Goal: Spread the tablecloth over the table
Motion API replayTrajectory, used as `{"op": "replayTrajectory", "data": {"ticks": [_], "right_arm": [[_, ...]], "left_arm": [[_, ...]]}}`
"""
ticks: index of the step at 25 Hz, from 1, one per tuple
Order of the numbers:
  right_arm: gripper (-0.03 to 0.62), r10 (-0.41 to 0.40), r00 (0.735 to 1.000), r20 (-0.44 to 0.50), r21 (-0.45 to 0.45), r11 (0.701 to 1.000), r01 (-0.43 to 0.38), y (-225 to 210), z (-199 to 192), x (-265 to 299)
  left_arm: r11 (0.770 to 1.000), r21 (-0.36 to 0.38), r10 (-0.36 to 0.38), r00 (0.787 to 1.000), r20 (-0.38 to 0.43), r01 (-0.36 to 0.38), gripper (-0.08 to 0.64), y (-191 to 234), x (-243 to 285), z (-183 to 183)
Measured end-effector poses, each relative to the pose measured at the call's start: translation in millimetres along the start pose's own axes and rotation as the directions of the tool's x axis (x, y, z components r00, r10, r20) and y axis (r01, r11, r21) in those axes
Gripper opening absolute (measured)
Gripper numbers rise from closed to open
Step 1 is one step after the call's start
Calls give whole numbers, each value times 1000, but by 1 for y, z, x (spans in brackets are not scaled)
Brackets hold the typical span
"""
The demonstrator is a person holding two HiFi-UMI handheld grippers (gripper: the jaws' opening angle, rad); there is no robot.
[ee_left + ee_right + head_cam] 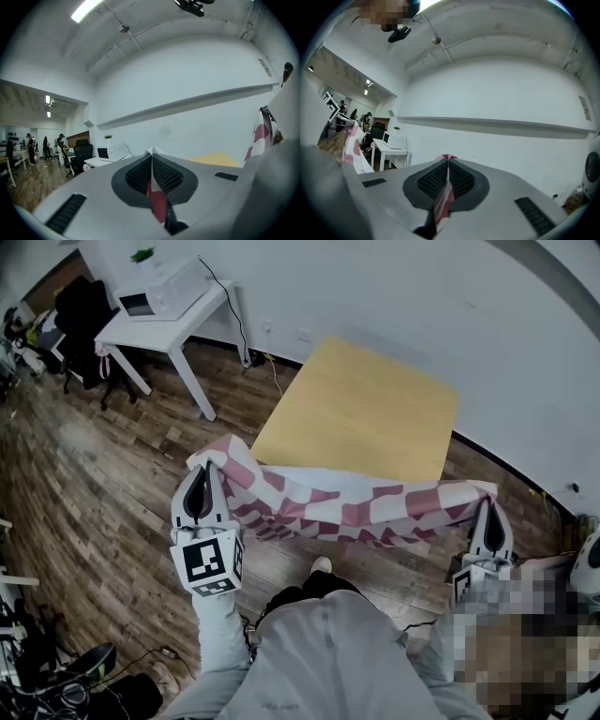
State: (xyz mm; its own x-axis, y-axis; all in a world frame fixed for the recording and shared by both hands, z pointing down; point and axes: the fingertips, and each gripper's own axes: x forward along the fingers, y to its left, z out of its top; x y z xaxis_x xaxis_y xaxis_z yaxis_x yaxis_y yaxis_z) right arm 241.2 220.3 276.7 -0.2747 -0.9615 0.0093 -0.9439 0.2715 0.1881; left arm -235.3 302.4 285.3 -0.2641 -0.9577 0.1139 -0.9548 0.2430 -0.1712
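Left tongs and right tongs point forward, spread apart, each clamped on tablecloth.

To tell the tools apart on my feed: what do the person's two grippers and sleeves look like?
Both the left gripper and right gripper are pale grey tapering shells with black mesh-textured fingers. Each carries a cube of black-and-white square markers. The sleeves are light grey.
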Motion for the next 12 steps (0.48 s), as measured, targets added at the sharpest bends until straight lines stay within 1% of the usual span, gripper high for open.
{"op": "replayTrajectory", "data": {"ticks": [5, 12], "right_arm": [[21, -22, 1000, 7, -1, 1000, 22, -15, 4, 16], [21, -97, 995, -5, 1, 995, 97, -36, 0, 27]], "left_arm": [[1000, 8, -1, 999, 33, 1, 25, -9, 28, 19], [998, 25, -52, 997, 50, 51, 25, -22, 75, 28]]}}
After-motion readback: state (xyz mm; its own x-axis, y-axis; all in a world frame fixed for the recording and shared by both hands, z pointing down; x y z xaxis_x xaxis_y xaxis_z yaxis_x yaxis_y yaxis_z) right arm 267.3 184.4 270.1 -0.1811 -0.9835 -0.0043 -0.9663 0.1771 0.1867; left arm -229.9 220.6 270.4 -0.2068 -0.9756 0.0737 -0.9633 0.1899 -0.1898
